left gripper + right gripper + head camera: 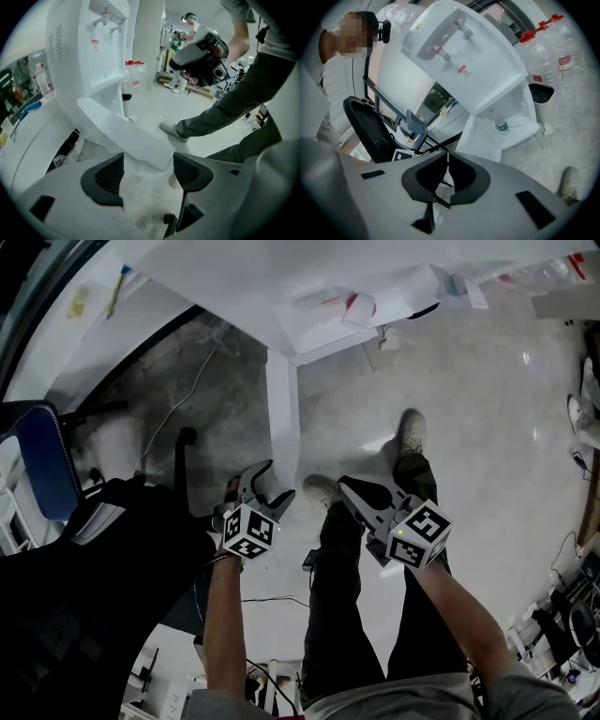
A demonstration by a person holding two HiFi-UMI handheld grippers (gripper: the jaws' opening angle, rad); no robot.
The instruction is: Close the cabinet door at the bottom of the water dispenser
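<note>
– Cabinet door (126, 133): where is it, and is anything on it yet?
– It stands wide open from the foot of the water dispenser (89, 56) on the far side, with its free edge reaching toward the near side. The left gripper (148, 161) has its jaws spread wide. That free edge shows between them, but the pads are not pressing on it.
– How would it handle?
– It looks like a thin, stiff, smooth white panel on a hinge. I'd judge it light and easy to swing, but slippery to pinch. I would push on the flat face close to the free edge, far from the hinge, and not squeeze it.
– And on the right?
– The right gripper (446, 157) hangs apart from the door, jaws closed together on nothing. The cabinet behind the door is open, with a bottle (502, 125) inside.
</note>
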